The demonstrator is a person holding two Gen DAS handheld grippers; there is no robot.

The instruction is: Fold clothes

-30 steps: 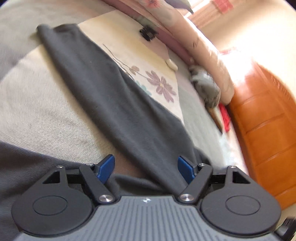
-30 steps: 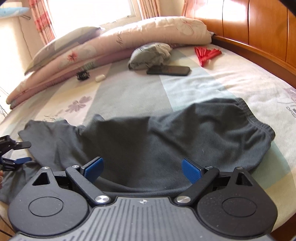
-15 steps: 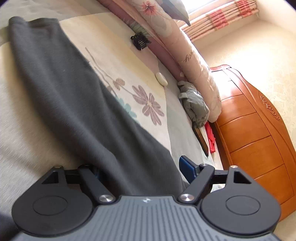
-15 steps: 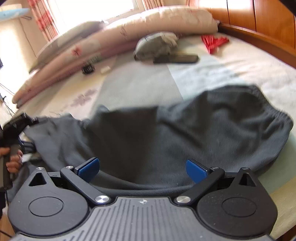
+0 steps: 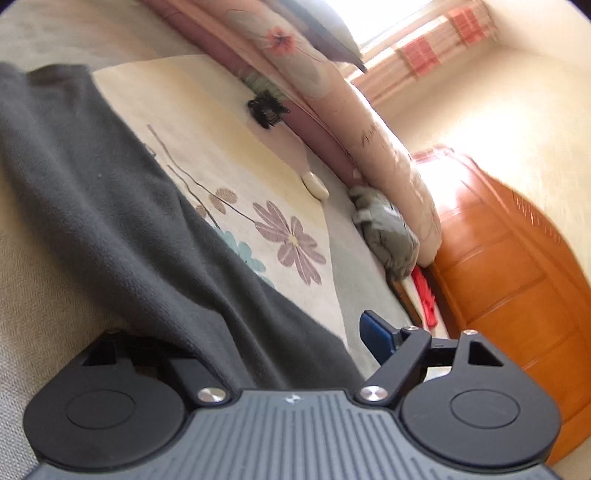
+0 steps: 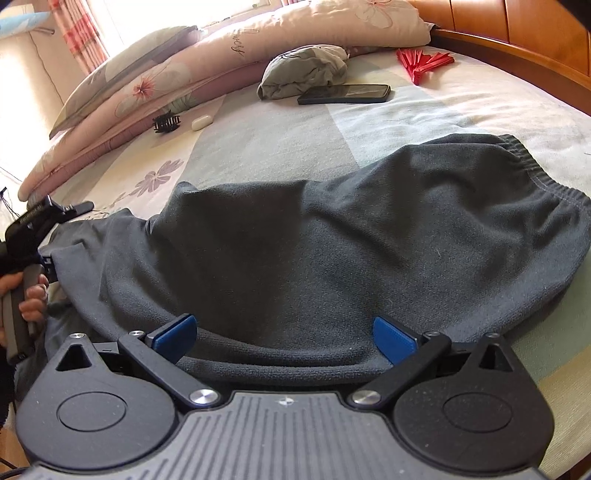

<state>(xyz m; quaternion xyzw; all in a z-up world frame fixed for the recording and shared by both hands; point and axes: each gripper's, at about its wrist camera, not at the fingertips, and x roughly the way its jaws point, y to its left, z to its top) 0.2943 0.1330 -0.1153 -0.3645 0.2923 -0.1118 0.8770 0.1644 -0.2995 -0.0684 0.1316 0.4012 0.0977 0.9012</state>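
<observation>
Dark grey trousers (image 6: 332,243) lie across the bed, waistband (image 6: 546,184) at the right. My right gripper (image 6: 284,336) is open, its blue pads either side of the trousers' near edge. In the left wrist view a trouser leg (image 5: 110,206) runs from the far left down over my left gripper (image 5: 280,332). The cloth covers the left finger; the right blue pad (image 5: 376,332) stands wide apart, so the jaws are open. The left gripper also shows in the right wrist view (image 6: 48,236), at the leg's edge.
At the bed's far side lie long floral pillows (image 6: 221,55), a grey bundled garment (image 6: 306,70), a black phone (image 6: 343,94), a red fan (image 6: 424,62), a black hair clip (image 6: 166,122) and a small white case (image 6: 201,122). A wooden headboard (image 6: 517,22) stands at the right.
My left gripper has slid under the trouser leg; cloth now drapes over its left finger. My right gripper moved closer to the trousers' near edge. Both stay open.
</observation>
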